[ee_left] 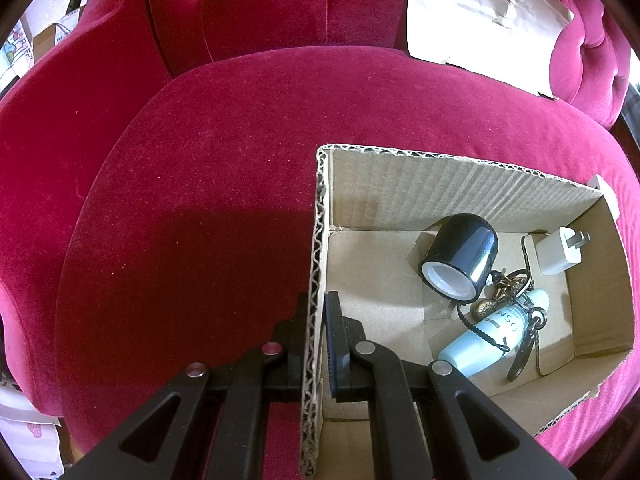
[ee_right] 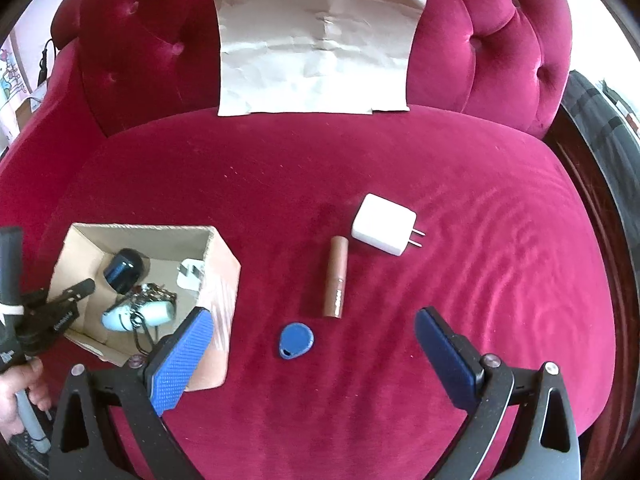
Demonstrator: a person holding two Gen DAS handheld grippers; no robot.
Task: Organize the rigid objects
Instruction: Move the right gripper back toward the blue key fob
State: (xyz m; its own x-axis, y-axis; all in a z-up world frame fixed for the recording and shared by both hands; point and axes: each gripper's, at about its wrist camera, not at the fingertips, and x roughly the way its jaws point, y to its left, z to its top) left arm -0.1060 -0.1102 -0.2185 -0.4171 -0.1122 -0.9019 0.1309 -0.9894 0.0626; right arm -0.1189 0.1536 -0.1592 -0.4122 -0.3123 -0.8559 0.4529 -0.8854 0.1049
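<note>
You're looking at a crimson velvet sofa [ee_right: 400,152] with a button-tufted backrest [ee_right: 500,40]. A creased sheet of brown paper [ee_right: 316,52] leans against it. Sunlight falls across the seat cushion; cardboard boxes [ee_left: 48,38] sit off to the left.

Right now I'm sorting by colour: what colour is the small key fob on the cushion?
Blue; the key fob shows best in the right wrist view.
</note>
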